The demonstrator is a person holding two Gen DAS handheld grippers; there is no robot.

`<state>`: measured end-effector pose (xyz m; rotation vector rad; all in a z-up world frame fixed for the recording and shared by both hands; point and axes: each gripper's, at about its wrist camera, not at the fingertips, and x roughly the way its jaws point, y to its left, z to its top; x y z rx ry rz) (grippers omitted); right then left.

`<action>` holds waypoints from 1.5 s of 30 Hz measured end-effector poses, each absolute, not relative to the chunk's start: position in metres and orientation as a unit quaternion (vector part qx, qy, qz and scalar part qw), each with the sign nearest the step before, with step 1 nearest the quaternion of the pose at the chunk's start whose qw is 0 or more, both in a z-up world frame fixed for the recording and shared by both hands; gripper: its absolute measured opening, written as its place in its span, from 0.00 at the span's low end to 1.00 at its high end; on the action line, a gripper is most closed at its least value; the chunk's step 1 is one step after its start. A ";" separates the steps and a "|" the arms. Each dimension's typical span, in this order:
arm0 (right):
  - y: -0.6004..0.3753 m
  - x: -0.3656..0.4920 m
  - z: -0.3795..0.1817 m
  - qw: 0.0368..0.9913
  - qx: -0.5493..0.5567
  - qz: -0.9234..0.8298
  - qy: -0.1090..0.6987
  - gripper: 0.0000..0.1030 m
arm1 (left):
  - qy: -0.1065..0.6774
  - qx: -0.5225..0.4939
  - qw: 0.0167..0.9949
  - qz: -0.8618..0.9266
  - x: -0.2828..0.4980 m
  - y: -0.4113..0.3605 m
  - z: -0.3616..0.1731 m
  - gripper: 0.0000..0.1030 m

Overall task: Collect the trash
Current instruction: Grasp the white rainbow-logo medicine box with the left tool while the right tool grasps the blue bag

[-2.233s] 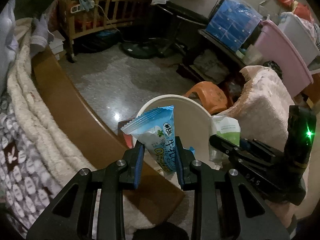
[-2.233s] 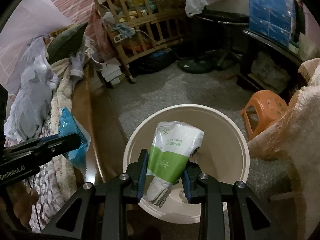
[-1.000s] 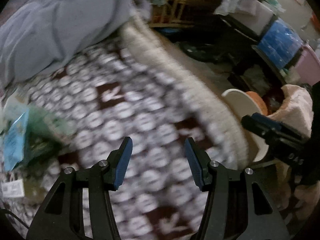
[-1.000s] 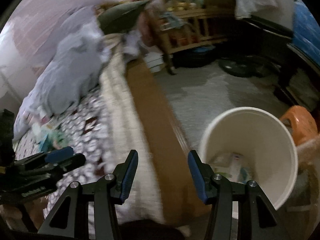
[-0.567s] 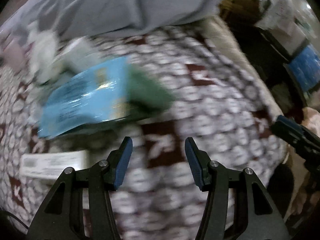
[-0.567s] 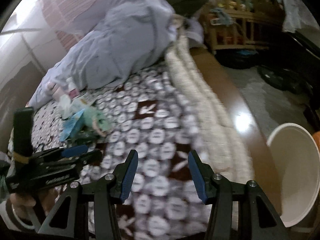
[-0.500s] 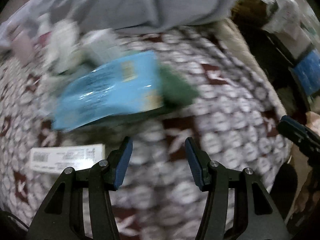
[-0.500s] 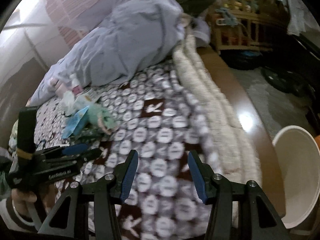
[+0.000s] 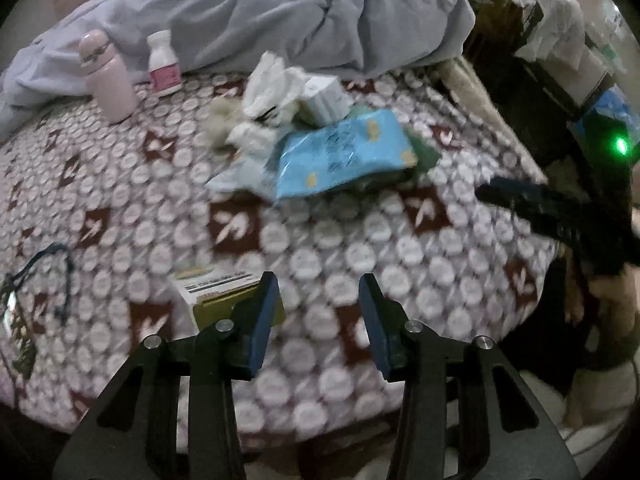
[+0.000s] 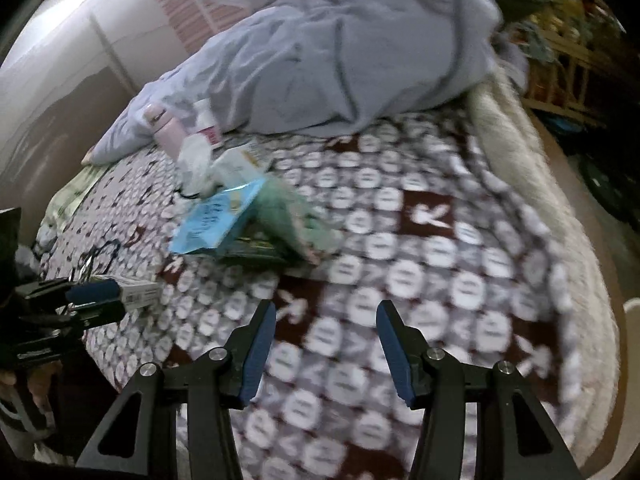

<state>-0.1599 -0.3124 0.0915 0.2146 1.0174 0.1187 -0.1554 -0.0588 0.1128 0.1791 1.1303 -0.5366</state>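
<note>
A pile of trash lies on the patterned bedspread (image 9: 360,248): a blue wrapper (image 9: 344,156), crumpled white tissues (image 9: 272,88), a small white carton (image 9: 324,96) and a green scrap (image 9: 424,152). A flat labelled box (image 9: 218,288) lies just left of my left gripper (image 9: 318,300). Its jaws are closing, with only blanket between them. My right gripper (image 10: 326,316) hovers open and empty over the blanket, nearer than the blue wrapper (image 10: 218,216). Each gripper shows in the other's view: the right gripper (image 9: 520,196) at the right edge, the left gripper (image 10: 92,296) beside the labelled box (image 10: 136,292).
A pink bottle (image 9: 110,76) and a white pill bottle (image 9: 164,64) stand by the bunched grey-blue duvet (image 9: 280,12). A dark cord (image 9: 52,264) lies at the left. A fluffy cream blanket edge (image 10: 532,168) borders the bed, with a wooden crib (image 10: 568,48) beyond.
Both grippers held packets over the white bin, then swung empty across to the bed. The trash pile has come into view, and the left jaws have narrowed.
</note>
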 end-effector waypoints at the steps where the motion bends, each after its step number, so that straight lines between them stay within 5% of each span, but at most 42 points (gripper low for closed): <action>1: -0.307 -0.157 0.090 0.865 0.099 0.061 0.488 0.49 | 0.533 0.087 0.805 -0.247 -0.159 -0.056 0.112 0.40; 15: -0.270 -0.138 0.083 0.854 0.083 0.112 0.502 0.50 | 0.599 -0.006 0.789 -0.134 -0.186 0.017 0.061 0.41; 17: -0.263 -0.133 0.092 0.856 0.070 0.131 0.496 0.50 | 0.586 -0.022 0.798 -0.139 -0.185 0.019 0.068 0.51; 22: -0.235 -0.104 0.115 0.866 0.004 0.181 0.467 0.70 | 0.582 -0.040 0.803 -0.125 -0.173 0.020 0.063 0.61; 33: -0.177 -0.033 0.073 0.791 -0.226 0.241 0.514 0.71 | 0.605 -0.005 0.787 -0.123 -0.150 0.010 0.028 0.61; 45: -0.187 -0.094 0.054 0.787 -0.079 0.260 0.554 0.69 | 0.599 -0.007 0.791 -0.125 -0.132 0.012 0.027 0.58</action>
